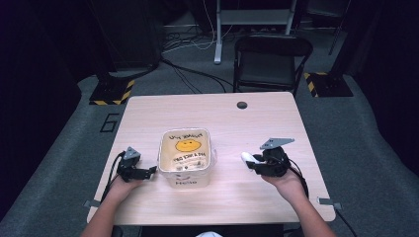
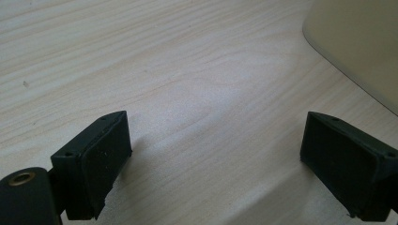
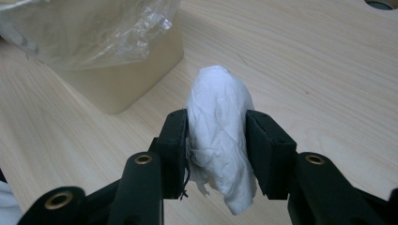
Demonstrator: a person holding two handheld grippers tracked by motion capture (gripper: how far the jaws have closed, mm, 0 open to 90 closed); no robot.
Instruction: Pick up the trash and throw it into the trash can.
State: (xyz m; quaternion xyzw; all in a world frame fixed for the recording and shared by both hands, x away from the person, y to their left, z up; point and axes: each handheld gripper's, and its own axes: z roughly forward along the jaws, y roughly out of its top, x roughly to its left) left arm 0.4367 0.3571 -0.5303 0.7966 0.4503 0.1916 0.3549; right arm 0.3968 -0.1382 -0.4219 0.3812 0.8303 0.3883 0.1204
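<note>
I have the right gripper [image 3: 215,140] clamped on a crumpled white tissue wad [image 3: 219,136], its two black jaws pressing the wad from either side, so that most of it bulges above them and a ragged tail hangs below. In the high view the right gripper [image 1: 252,160] sits at the right of the wooden table [image 1: 257,123], with the tissue wad [image 1: 245,157] at its tip pointing left towards the cream bin [image 1: 185,155], near it but apart from it. The bin stands in the middle of the table, lined with a clear plastic bag [image 3: 89,28] that folds over its rim; a yellow smiley face shows inside, though whether it is printed on the bag or the bin I cannot tell from here.

My left gripper [image 2: 213,154] rests just beside the bin's left wall, jaws spread wide with nothing between them and bare wood under them. In the high view the left gripper [image 1: 148,172] almost touches the bin.

I judge the step in hand to be carrying the wad to the bin. Next I need to lift the right gripper above the rim, bring it left over the opening, and part the jaws. The left one could steady the bin wall, since the light plastic liner may catch the tissue.
</note>
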